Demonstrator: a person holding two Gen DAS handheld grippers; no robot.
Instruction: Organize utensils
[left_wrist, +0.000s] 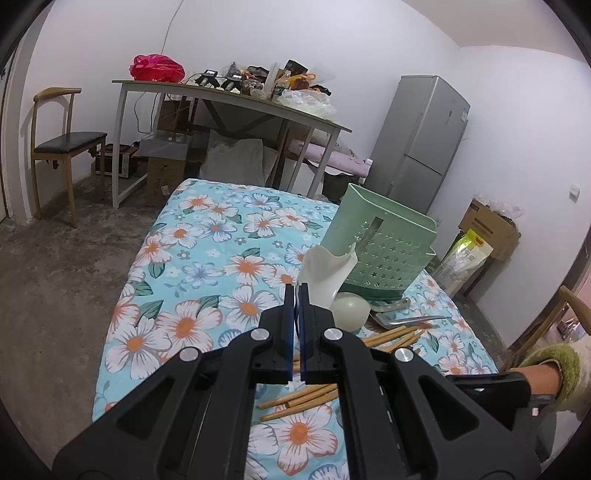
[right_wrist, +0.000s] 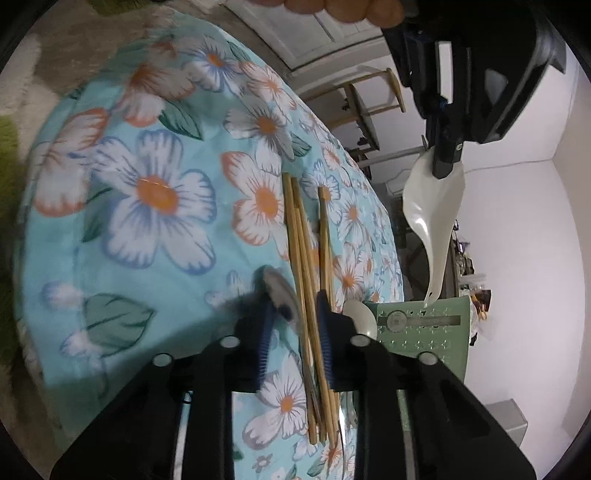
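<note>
My left gripper (left_wrist: 297, 291) is shut on the handle of a white ceramic spoon (left_wrist: 325, 273), held up beside the green perforated utensil basket (left_wrist: 380, 243). The right wrist view shows that same left gripper (right_wrist: 447, 162) with the white spoon (right_wrist: 432, 221) hanging over the basket (right_wrist: 424, 328). My right gripper (right_wrist: 293, 302) is low over the floral cloth, jaws apart. A blurred metal spoon (right_wrist: 280, 291) and several wooden chopsticks (right_wrist: 303, 258) lie between its fingers. I see a gap between the left pad and the spoon's handle.
A second white spoon (left_wrist: 349, 310) and metal utensils (left_wrist: 402, 319) lie at the basket's foot, with more chopsticks (left_wrist: 299, 397) on the floral cloth (left_wrist: 207, 266). Beyond are a cluttered desk (left_wrist: 229, 99), a chair (left_wrist: 62, 140), a fridge (left_wrist: 424, 147) and boxes (left_wrist: 484, 229).
</note>
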